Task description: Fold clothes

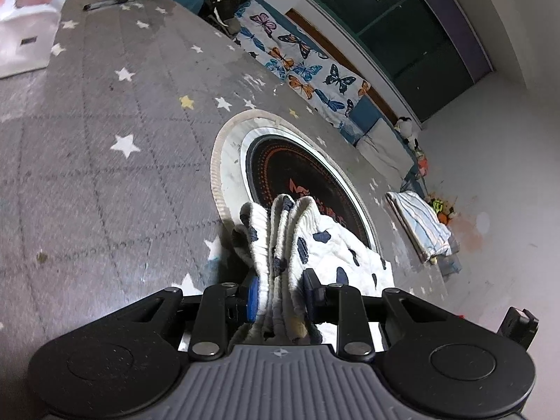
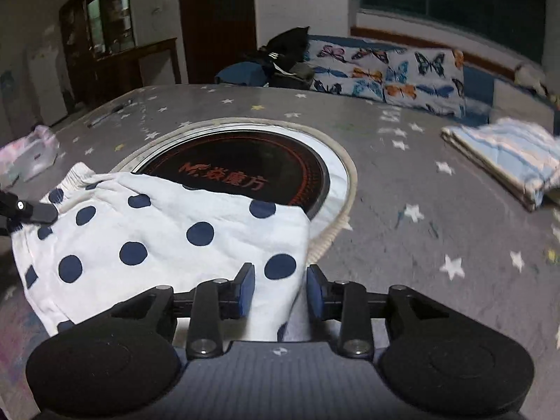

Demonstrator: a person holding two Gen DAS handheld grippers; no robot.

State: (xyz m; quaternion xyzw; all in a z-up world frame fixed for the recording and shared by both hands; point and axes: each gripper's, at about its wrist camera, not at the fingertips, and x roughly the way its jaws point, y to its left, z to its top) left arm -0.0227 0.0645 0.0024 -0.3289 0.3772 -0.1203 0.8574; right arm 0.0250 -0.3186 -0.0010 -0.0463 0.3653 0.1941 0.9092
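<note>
Item: white garment with navy polka dots (image 2: 164,231), lying across the near left part of the star-printed grey table cover (image 2: 402,182), its far edge overlapping the round black hob inset (image 2: 245,161) in the table's middle.

Left gripper (image 1: 281,292): closing on a bunched, ribbed edge of the garment; several layers are gathering between the blue pads, and the cloth is rising in ridges beyond them. In the right wrist view this gripper is showing at the far left, at the garment's ribbed corner.

Right gripper (image 2: 280,288): jaws standing at middling width with the garment's near right corner lying between them; the pads are not pressing the cloth, so it is holding nothing firmly.

Other stock: a folded blue-striped cloth (image 2: 507,154) sitting well apart on the right; a pink-and-white bag (image 2: 28,154) at the far left; butterfly-print cushions (image 2: 392,70) beyond the table.

Risks, as judged: the left grip is taking many layers at once, so inner ones may be slipping out under tension and spoiling any fold; the right corner may be escaping if that gripper lifts without closing; dragging cloth may be catching on the hob's raised pale rim.

Writing: red lettering on the hob, reading "Mr." followed by Chinese characters, seemingly "焱魔方", partly covered.
</note>
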